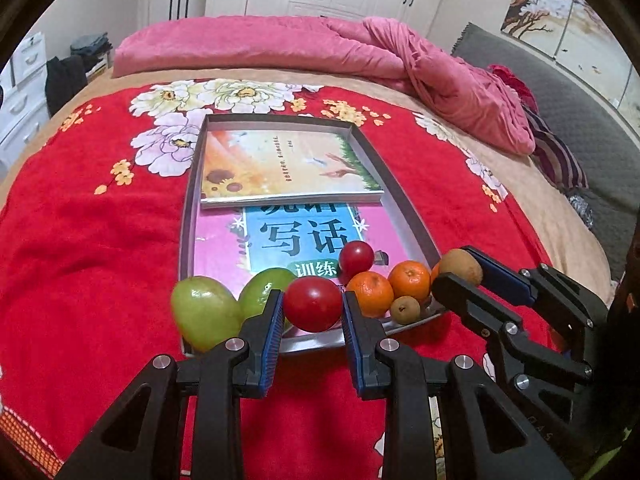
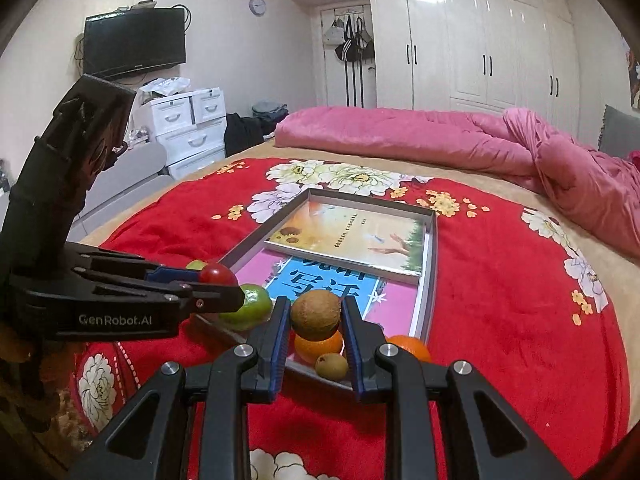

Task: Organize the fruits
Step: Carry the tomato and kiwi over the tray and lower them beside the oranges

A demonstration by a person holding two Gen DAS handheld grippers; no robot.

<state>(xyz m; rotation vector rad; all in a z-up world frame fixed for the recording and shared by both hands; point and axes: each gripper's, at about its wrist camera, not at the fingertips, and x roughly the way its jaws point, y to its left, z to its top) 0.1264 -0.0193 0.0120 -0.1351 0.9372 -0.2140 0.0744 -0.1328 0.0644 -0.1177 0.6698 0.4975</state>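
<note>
Left gripper [image 1: 313,305] clamped on red fruit [image 1: 313,303], right gripper [image 2: 316,316] clamped on brown kiwi [image 2: 316,314], both lifted just above tray [image 1: 416,227]. Could slip and roll off across blanket [image 1: 80,240] from smooth, round skins.

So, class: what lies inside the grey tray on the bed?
Inside the tray: a sunflower-cover book overlapping a pink-and-blue book, a red fruit, two oranges, a small brown fruit. The sunflower-cover book hides the lower book's top; the tray floor is mostly covered.
</note>
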